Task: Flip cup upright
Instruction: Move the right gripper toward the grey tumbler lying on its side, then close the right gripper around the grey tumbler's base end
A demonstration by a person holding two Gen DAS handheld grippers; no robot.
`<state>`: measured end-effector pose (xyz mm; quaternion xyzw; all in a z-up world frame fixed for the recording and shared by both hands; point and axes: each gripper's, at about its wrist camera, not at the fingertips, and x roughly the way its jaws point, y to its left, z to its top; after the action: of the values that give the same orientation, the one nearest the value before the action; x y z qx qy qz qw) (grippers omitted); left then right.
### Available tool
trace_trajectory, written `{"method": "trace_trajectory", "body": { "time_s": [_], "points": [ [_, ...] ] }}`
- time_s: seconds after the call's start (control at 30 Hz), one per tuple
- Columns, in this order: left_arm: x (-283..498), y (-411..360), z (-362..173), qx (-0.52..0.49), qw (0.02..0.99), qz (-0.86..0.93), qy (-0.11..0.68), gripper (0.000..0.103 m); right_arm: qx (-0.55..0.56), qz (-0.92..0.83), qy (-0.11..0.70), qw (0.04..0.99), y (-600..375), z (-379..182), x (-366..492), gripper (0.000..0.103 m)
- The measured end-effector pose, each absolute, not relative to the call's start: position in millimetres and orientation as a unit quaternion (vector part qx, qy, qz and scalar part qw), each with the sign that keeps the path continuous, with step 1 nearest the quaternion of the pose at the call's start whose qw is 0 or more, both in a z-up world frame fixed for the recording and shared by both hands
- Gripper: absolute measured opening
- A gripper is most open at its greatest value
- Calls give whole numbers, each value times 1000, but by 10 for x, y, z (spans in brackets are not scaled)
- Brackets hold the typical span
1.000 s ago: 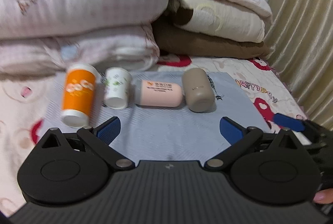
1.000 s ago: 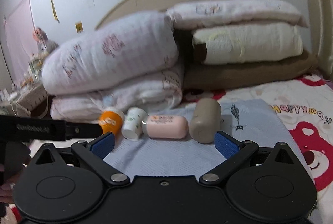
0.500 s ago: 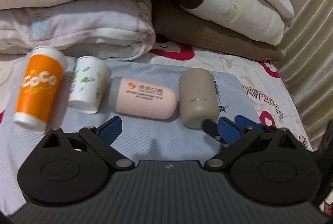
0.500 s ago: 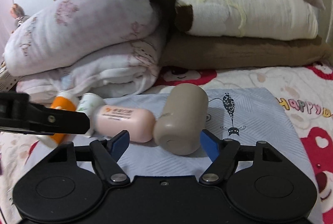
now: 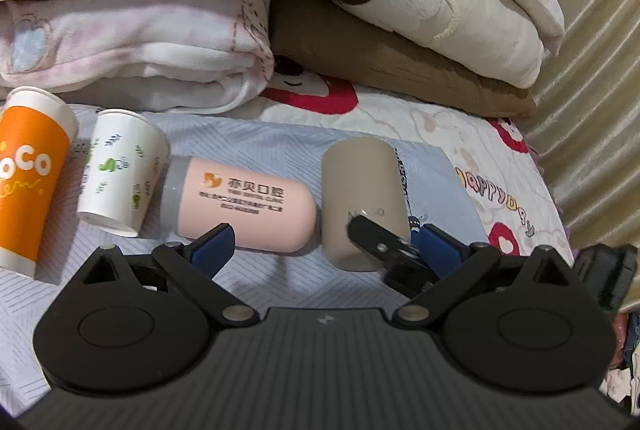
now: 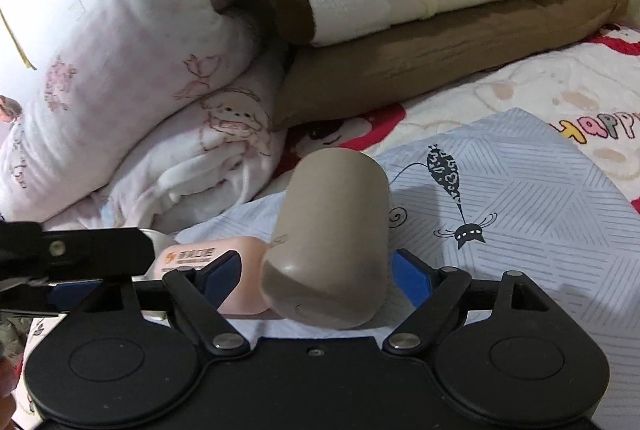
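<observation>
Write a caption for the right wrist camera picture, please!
Open right gripper straddles a taupe cup lying beside a pink cup.

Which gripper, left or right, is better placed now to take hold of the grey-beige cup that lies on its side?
Right. The right gripper is open, with the grey-beige cylindrical cup lying between its blue fingers. The left gripper is also open but faces the pink cup, the grey-beige one off-centre.

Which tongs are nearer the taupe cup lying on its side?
Right. The right tongs straddle the taupe cup, open, one finger each side. The left tongs sit open, nearer the pink cup.
</observation>
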<state>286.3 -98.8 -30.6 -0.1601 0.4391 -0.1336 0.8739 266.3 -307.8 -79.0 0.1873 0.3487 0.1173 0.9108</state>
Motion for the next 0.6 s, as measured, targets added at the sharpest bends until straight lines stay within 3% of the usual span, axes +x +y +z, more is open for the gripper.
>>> {"method": "trace_trajectory", "body": {
  "time_s": [0.13,0.6],
  "points": [
    [2889,-1007,-347,-168,871,-131,443,99,192,121,357,906,-3073,-871,2732,81],
    [2609,-904,-315,-186,861,-134,454,100,223,103,384,890,-3177,-861,2466,81]
  ]
}}
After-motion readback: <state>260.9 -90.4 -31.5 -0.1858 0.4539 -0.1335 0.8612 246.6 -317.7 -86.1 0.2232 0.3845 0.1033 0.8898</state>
